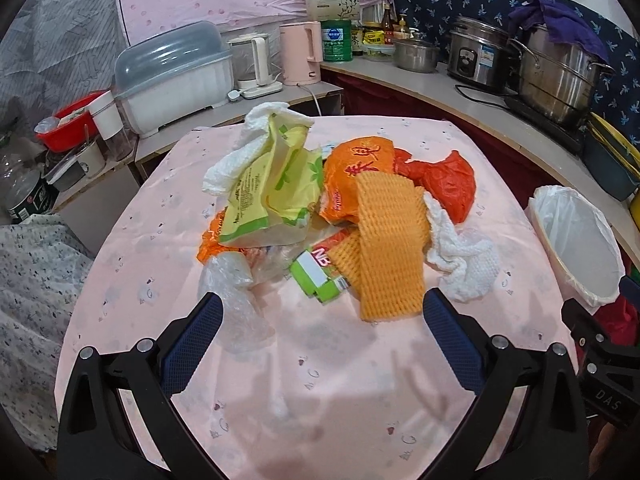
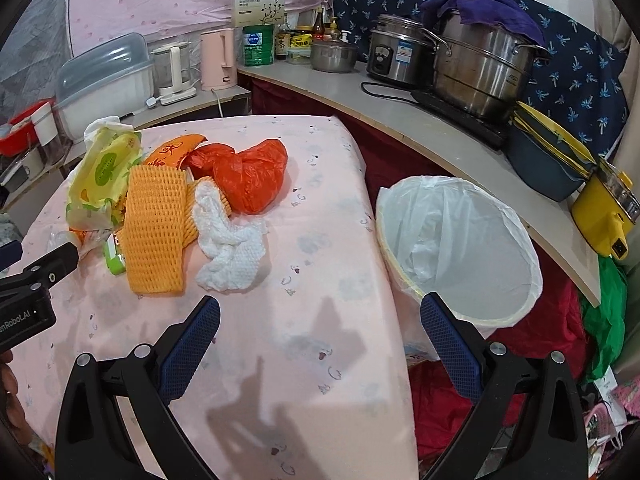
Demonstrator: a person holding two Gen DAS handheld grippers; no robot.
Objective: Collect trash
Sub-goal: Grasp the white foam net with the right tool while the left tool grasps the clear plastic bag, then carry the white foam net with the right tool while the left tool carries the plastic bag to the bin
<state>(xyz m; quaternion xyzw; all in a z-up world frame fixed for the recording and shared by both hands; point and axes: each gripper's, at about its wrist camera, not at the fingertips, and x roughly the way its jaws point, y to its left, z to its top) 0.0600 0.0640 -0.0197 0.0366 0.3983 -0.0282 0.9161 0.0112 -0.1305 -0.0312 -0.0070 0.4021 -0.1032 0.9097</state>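
A heap of trash lies on the pink tablecloth point(image 1: 320, 380): a yellow-green wrapper point(image 1: 276, 184), an orange foam net point(image 1: 390, 248), an orange bag point(image 1: 360, 168), a red plastic bag point(image 1: 448, 184), white foam netting point(image 1: 460, 256), a green carton point(image 1: 320, 280) and clear plastic point(image 1: 236, 300). My left gripper point(image 1: 320, 312) stands open just short of the heap, empty. My right gripper point(image 2: 320, 316) hangs open over the table's right edge, between the white foam netting point(image 2: 228, 252) and the bin point(image 2: 460, 248), which has a white liner.
A curved counter point(image 2: 400, 120) behind holds steel pots point(image 2: 480, 68), a rice cooker point(image 2: 400, 56), kettles and jars. A dish box point(image 1: 176, 80) stands at back left. Red and green cloth point(image 2: 540, 320) lie on the floor beside the bin.
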